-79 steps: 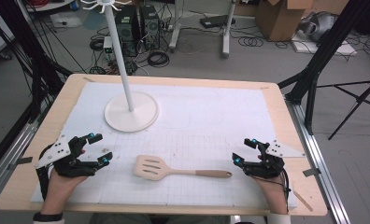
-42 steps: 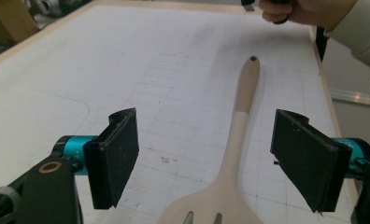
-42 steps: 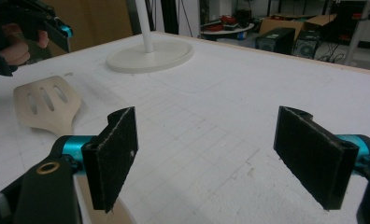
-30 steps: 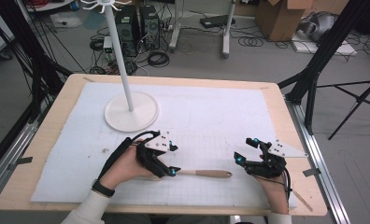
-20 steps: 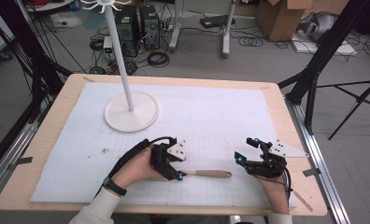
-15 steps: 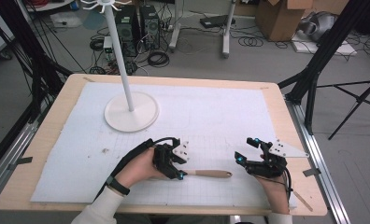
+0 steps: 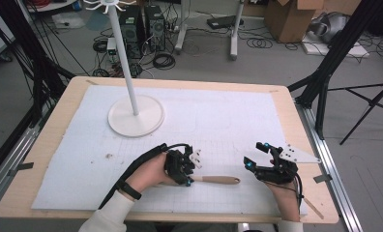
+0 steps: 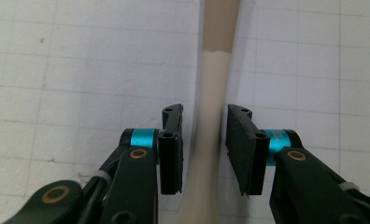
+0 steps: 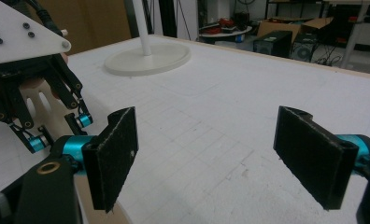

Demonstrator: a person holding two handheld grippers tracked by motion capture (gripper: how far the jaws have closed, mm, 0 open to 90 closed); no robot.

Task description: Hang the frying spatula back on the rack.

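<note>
A beige slotted spatula with a wooden handle (image 7: 218, 180) lies on the white mat near the table's front. Its head is mostly hidden under my left gripper (image 7: 187, 176). In the left gripper view the spatula's neck (image 8: 216, 70) runs between the jaws of the left gripper (image 8: 204, 112), which have just been closing. A thin gap still shows on each side, so the pads are not pressing. My right gripper (image 7: 252, 154) rests to the right of the handle's end with jaws wide open (image 9: 204, 154) and nothing between them. It looks toward the left gripper (image 9: 59, 130).
A white stand with a round base (image 7: 135, 116) and a tall pole sits on the gridded mat (image 7: 228, 111) at the back left, and its base (image 9: 148, 58) shows again in the right gripper view. A thin wooden stick (image 7: 315, 208) lies by the front right corner.
My left hand came in from the table's left and slid right along the spatula to its neck, lowering with the jaws narrowing around it. The right hand and the spatula stayed put.
</note>
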